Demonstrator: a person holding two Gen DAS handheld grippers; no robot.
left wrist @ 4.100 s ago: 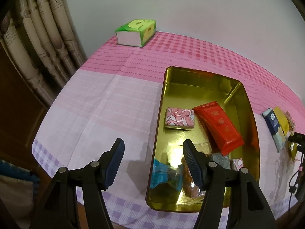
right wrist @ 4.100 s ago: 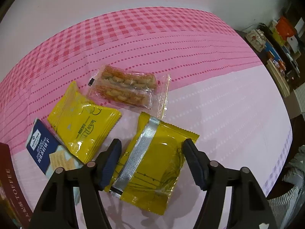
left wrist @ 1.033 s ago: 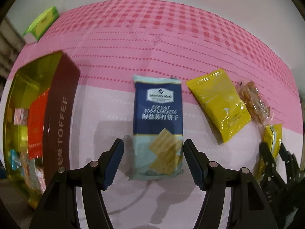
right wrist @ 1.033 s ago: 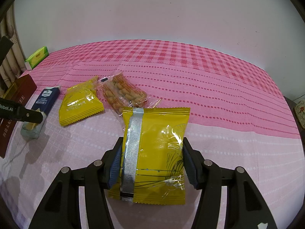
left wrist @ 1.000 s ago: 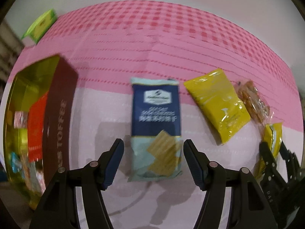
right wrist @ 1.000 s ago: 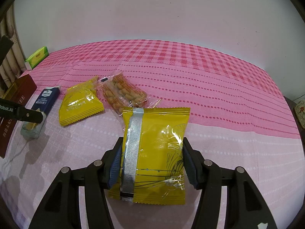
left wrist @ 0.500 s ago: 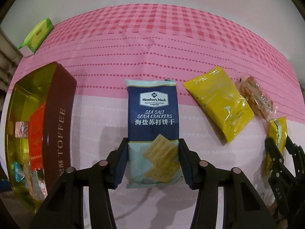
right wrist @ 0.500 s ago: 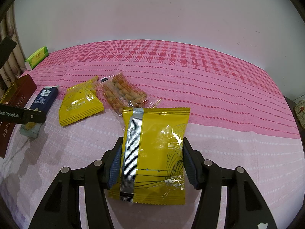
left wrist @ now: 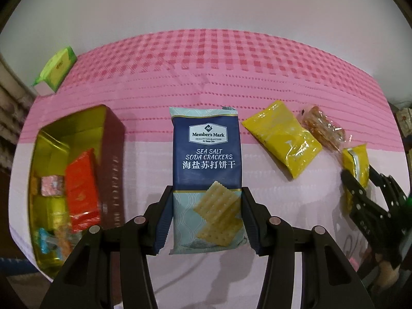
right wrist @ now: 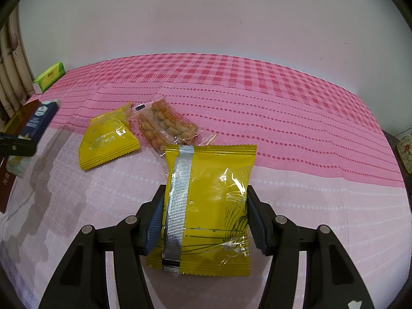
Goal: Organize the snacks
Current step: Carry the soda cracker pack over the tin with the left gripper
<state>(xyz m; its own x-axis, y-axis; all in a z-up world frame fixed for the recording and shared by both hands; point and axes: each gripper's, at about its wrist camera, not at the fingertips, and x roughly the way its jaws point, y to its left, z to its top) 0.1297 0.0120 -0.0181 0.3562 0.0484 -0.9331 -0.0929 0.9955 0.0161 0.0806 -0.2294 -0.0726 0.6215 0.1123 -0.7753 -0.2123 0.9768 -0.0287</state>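
- Left gripper (left wrist: pixel 206 221) is clamped on the navy-and-teal soda cracker packet (left wrist: pixel 206 170), lower end pinched between both pads, held off the pink checked tablecloth (left wrist: pixel 231 72).
- Right gripper (right wrist: pixel 203 219) is clamped on the big yellow foil snack bag (right wrist: pixel 209 203).
- Gold rectangular tin (left wrist: pixel 49 139) sits near the tabletop's left edge, snacks inside.
- Smaller yellow pouch (right wrist: pixel 106 139) and clear peanut pack (right wrist: pixel 164 123) lie mid-table, touching.

right gripper (right wrist: pixel 203 217), clamping yellow packet (right wrist: pixel 209 206)

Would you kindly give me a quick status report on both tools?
Left tool shut on blue cracker packet. Right tool shut on yellow foil packet. Gold tin open, nothing blocking.
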